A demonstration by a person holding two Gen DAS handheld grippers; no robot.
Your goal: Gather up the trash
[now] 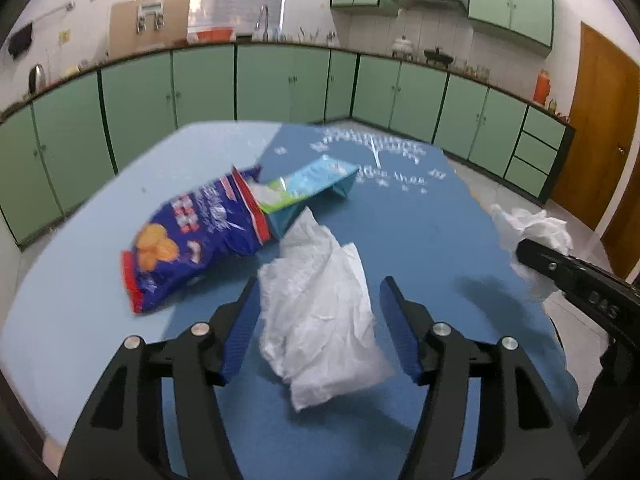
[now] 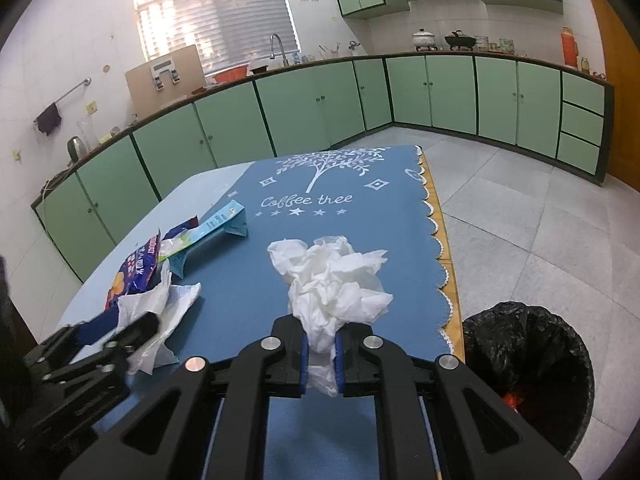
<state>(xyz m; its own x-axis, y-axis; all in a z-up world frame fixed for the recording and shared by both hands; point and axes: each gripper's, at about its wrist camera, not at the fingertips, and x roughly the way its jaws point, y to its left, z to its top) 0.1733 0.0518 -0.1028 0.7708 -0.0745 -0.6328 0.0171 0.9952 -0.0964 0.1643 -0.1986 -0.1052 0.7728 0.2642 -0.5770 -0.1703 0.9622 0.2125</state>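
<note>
Nearest the left wrist camera, the left gripper (image 1: 318, 292) stands with its blue-padded fingers (image 1: 240, 332) spread wide on either side of a flat crumpled white tissue (image 1: 320, 312), which lies on the blue tablecloth (image 1: 420, 232). The left pad sits just beside the tissue's left edge, while the right pad stands a little apart from it; whether either pad touches the paper cannot be told.

Beyond that tissue, to the far left, a blue chip bag (image 1: 188, 240) lies on its side, its torn mouth against a teal carton (image 1: 308, 192) that lies flattened on the cloth.

In the right wrist view, the right gripper (image 2: 320, 356) has its fingers drawn narrow, clamped on a bunched white tissue wad (image 2: 332, 280) that billows out ahead of the pads above the cloth. The same wad shows at the right edge of the left wrist view, ahead of the black finger of the other tool.

To the right of the table, down on the tiled floor (image 2: 520, 208), stands a trash bin (image 2: 532, 364) lined with a black bag, something orange-red visible inside it. Green cabinets (image 2: 320, 108) run along the far walls.
</note>
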